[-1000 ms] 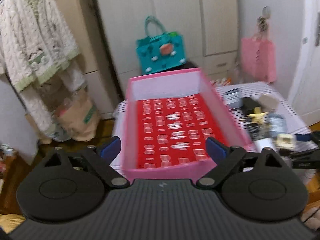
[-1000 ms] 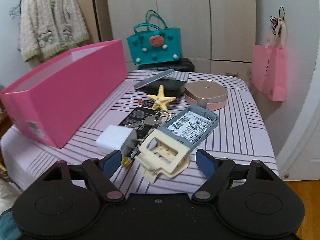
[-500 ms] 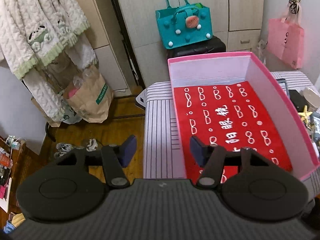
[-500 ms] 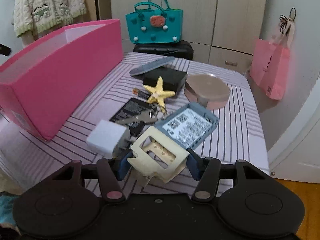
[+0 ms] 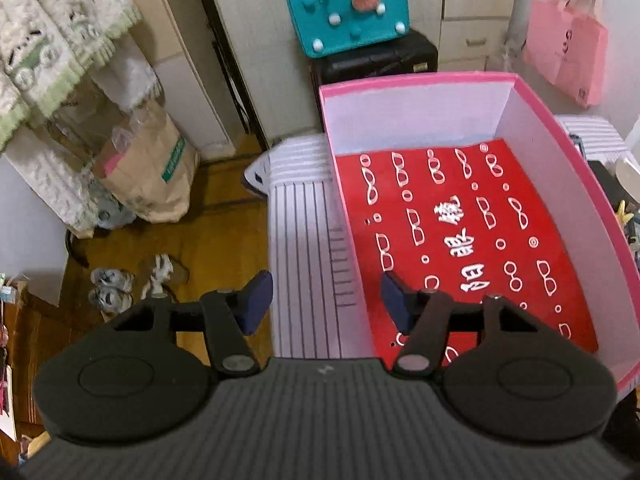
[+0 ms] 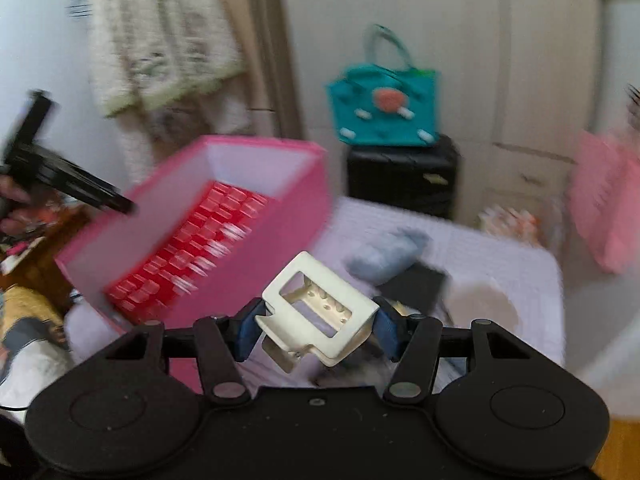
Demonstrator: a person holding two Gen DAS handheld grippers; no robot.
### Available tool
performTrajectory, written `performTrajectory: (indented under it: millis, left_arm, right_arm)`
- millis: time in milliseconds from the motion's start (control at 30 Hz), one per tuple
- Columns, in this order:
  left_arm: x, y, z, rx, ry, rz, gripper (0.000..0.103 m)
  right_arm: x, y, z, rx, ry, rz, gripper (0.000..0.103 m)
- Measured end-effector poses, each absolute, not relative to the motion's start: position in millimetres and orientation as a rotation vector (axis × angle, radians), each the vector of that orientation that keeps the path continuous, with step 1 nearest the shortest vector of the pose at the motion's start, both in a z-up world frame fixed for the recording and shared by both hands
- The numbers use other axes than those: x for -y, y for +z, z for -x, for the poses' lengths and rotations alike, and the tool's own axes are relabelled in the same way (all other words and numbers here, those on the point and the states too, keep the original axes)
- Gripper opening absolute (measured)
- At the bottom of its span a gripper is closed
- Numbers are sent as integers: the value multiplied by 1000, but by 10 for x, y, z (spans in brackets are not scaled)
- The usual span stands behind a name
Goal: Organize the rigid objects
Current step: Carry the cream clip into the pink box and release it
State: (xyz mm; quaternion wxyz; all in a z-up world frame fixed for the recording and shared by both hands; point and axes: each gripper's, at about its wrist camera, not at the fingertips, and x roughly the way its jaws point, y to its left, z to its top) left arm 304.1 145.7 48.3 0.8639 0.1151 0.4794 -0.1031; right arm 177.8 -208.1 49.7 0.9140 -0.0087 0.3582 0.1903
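Observation:
A cream hair claw clip (image 6: 316, 312) is held off the table, my right gripper (image 6: 316, 330) shut on it with a blue pad on each side. Behind it to the left, blurred, stands the pink box (image 6: 256, 248) with a red patterned floor. In the left wrist view I look down into that pink box (image 5: 560, 152), which holds nothing. My left gripper (image 5: 325, 304) is open and hovers over the box's left wall, one finger outside and one inside, neither touching. The black body of the left tool (image 6: 52, 172) shows at the left edge of the right wrist view.
The striped tablecloth (image 5: 300, 240) ends just left of the box, with wooden floor, shoes (image 5: 132, 280) and a paper bag (image 5: 144, 172) beyond. A teal bag (image 5: 348, 8) sits on a black suitcase (image 5: 372, 60). Blurred items, among them a grey-blue case (image 6: 384, 256), lie right of the box.
My right gripper closed on the cream clip, lifted it off the table and swung left toward the pink box. My left gripper narrowed and shifted left over the box's left wall.

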Motion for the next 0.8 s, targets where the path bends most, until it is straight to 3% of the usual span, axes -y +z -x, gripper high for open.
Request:
performTrajectory:
  millis: [133,167,200,267,800]
  left_arm:
    - [-1320,449,-3075,-1004,-233,-315,59]
    - [-1289,430,-3079,-1009,-238,-337,55]
    - [-1254,394,-3080,-1018,-237,-366,36]
    - [-1201,324,-3083,-1039,-268,-420,10]
    - [-1191,338,-3120,-1112,-237,-376,7]
  right_arm:
    - [1732,729,-2081,-721,564,78,63]
    - [1612,767,-2175,-726,609,88,63]
    - [1506,786,-2290,-738,654,98,63]
    - [1292,785,-2501,-779,718,111,63]
    - [258,36,-3938,-1231,752,-17,63]
